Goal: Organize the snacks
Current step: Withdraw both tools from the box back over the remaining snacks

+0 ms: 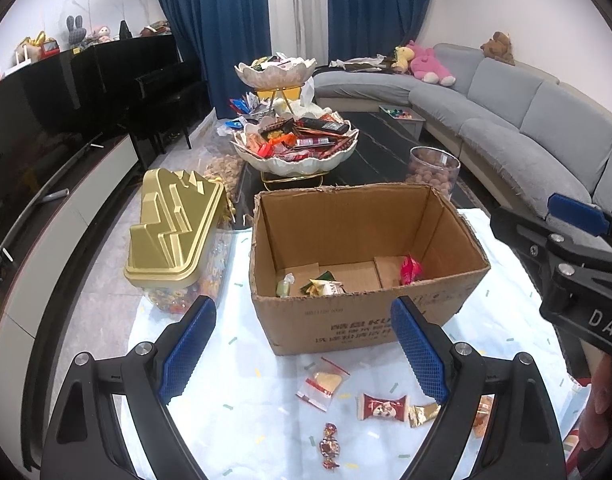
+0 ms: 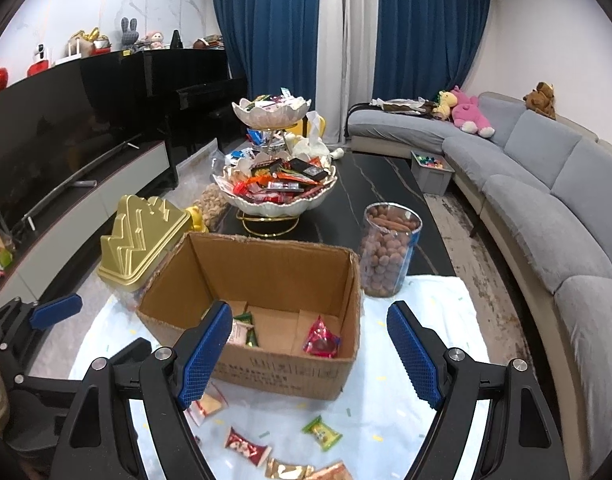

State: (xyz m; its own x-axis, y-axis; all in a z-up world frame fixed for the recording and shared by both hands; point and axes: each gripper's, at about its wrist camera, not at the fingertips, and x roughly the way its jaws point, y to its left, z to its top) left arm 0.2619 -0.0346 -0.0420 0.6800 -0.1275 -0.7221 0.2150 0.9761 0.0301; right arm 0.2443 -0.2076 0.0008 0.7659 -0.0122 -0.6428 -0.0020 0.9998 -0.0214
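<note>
A: The loose snacks lie on the pale cloth of the worktop, in front of the cardboard box: a clear sachet, a red-and-white candy, a gold wrapper and a small twisted sweet. A green candy shows in the right wrist view only.

B: And the box itself?

A: Open at the top, with a few pieces already on its floor, among them a red packet.

B: The tongs?

A: Both pairs stand wide with nothing between the pads. The left tongs hang over the near wall of the box; the right tongs likewise, a little to the right.

B: Which hand goes first, do you reckon?

A: The sachet lies below and between the left tongs, tilted, its long axis running diagonally, so I judge the left hand nearer. The green candy sits below and between the right pair. Either way the move is down and toward the person, then forward over the box wall.
</note>
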